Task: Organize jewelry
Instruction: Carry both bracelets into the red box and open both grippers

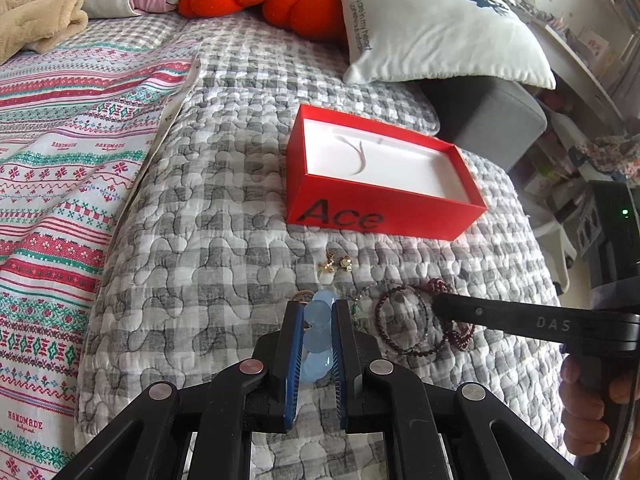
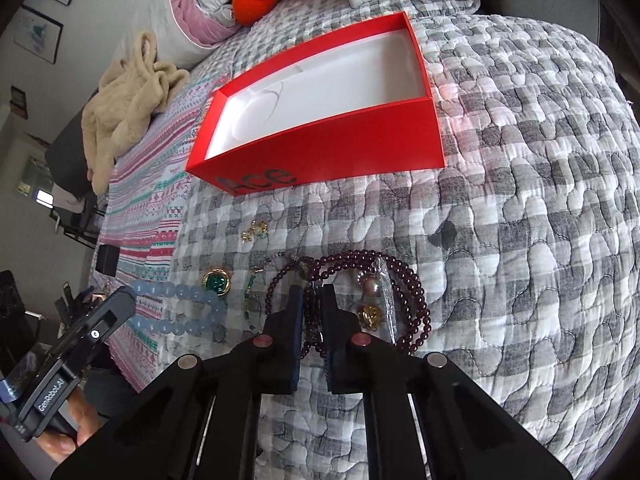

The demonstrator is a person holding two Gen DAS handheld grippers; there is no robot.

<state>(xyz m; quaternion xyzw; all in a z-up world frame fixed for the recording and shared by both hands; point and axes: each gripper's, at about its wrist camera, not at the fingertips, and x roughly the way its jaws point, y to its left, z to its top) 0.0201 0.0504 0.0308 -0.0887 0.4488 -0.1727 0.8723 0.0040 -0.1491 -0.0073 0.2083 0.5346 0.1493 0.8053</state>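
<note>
Red cardboard box (image 1: pixel 384 216), lid off, white lining bare apart from a moulded groove; set at 12 o'clock from the jewellery heap on the grey checked quilt (image 1: pixel 200 208), likely as the destination, near enough for short transfers; nothing placed inside yet.

Left gripper (image 1: pixel 318 320) clamped narrow on the pale blue bead bracelet (image 1: pixel 318 336); beads pinched between blue pads, presumably to lift it clear.

Right gripper (image 2: pixel 312 300) closed narrow around strands of the dark garnet bead strand (image 2: pixel 360 264); loops trailing toward 2 o'clock on the quilt; firm pinch or mere straddle: cannot tell.

Counted: one box; one blue bracelet; one garnet strand in several coils; one green-stoned gold brooch (image 2: pixel 216 282); two small gold earrings (image 1: pixel 336 264); one gold trinket (image 2: pixel 370 314) by the garnet coils.
</note>
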